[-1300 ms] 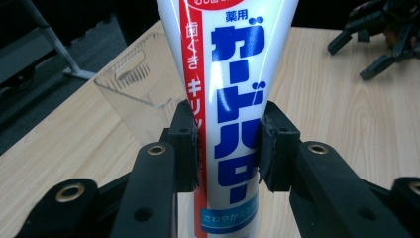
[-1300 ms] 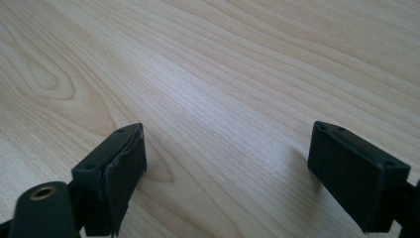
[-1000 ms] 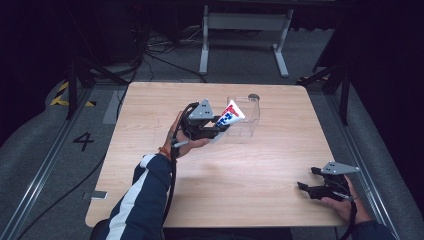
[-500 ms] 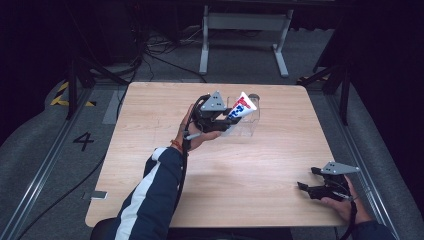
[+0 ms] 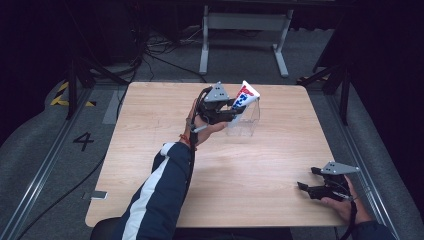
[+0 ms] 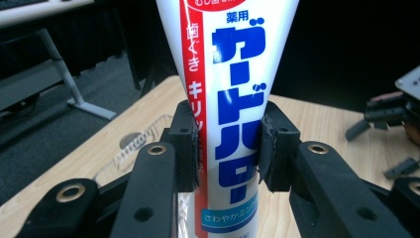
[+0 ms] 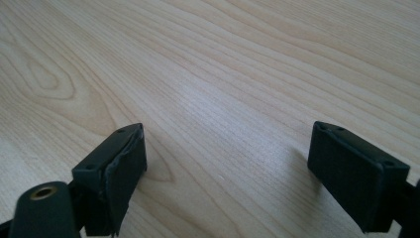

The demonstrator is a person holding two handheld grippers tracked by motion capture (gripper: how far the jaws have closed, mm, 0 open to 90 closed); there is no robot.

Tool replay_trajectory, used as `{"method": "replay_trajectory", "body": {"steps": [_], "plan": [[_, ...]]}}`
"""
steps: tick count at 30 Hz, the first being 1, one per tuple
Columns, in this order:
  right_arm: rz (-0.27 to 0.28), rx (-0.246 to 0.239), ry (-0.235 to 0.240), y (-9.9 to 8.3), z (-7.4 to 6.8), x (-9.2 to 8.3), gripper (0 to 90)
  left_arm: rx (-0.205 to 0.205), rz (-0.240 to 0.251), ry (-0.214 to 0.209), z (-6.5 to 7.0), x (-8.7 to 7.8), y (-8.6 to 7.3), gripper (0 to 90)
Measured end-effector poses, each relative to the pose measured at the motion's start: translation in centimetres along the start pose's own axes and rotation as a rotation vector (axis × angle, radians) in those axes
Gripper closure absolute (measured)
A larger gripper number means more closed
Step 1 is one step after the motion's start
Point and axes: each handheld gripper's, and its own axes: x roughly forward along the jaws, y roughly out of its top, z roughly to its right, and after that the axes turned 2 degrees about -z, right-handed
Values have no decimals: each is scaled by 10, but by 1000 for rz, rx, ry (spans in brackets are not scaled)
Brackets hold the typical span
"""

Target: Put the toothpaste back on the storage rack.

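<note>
My left gripper clamps the white, red-and-blue toothpaste tube, its long axis tilted up over the clear plastic container. My right gripper, well apart from that container, gapes wide over the pale wooden table; dark floor surrounds.

The right gripper holds its jaws wide above the wooden table.

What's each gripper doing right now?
Left gripper: shut on the toothpaste tube, beside the clear container.
Right gripper: open, holding nothing, over the table.
</note>
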Motion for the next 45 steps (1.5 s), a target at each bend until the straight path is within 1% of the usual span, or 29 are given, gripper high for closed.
{"method": "replay_trajectory", "body": {"steps": [2, 4, 5, 6, 8, 9, 10, 12, 13, 16, 21, 22, 24, 26, 29, 31, 33, 34, 35, 37, 38, 40, 41, 44, 45], "plan": [[0, -1, 1, 0, 0, 0, 155, 6, -1, 5, -1, 2, 1, 659], [0, -1, 1, 0, 0, 0, 155, -2, 7, 19, -2, 6, 3, 659], [1, -1, 2, 0, 0, 0, 155, -2, 7, 19, -2, 6, 3, 659], [1, -1, 2, 0, 0, 0, 155, -10, 18, 32, -5, 9, 4, 659], [2, -3, 1, 0, 0, 0, 155, -19, 28, 42, -8, 12, 5, 658], [1, -3, 1, 0, 0, 0, 155, -33, 30, 46, -9, 14, 5, 658], [1, -3, 1, 0, 0, 0, 155, -33, 30, 46, -9, 14, 5, 658], [2, -3, 1, 0, 0, 0, 155, -42, 32, 65, -11, 19, 7, 658], [2, -3, 1, 0, 0, 0, 155, -39, 35, 70, -12, 20, 7, 658], [2, -4, 1, 0, 0, 0, 155, -52, 40, 71, -15, 27, 9, 658], [1, -4, 1, 0, 0, 0, 155, -43, 37, 80, -18, 40, 9, 657], [2, -4, 1, 0, 0, 0, 155, -48, 35, 88, -19, 43, 8, 656], [1, -3, 1, 0, 0, 0, 155, -41, 23, 105, -19, 47, 6, 654], [2, -3, 1, 0, 0, 0, 155, -37, 20, 112, -22, 52, 4, 654], [1, -3, 1, 0, 0, 0, 155, -55, 20, 112, -27, 57, -1, 654], [1, -4, 1, 0, 0, 0, 155, -69, 14, 126, -29, 60, -3, 654], [2, -4, 1, 0, 0, 0, 155, -58, 7, 142, -31, 63, -5, 653], [1, -3, 1, 0, 0, 0, 154, -60, 5, 137, -32, 64, -7, 653], [1, -3, 1, 0, 0, 0, 155, -66, 13, 135, -34, 65, -8, 653], [1, -2, 2, 0, 0, 0, 154, -75, 8, 135, -34, 67, -10, 653], [-2, -1, 4, 0, 0, 0, 154, -70, 5, 139, -35, 68, -11, 652], [0, -1, 2, 0, 0, 0, 154, -78, 4, 134, -34, 70, -14, 652], [0, -1, 2, 0, 0, 0, 154, -67, 11, 138, -34, 71, -15, 651], [-1, -2, 2, 0, 0, 0, 153, -80, 5, 148, -33, 75, -18, 651], [-1, -2, 2, 0, 0, 0, 154, -80, 1, 145, -33, 76, -18, 651]]}}
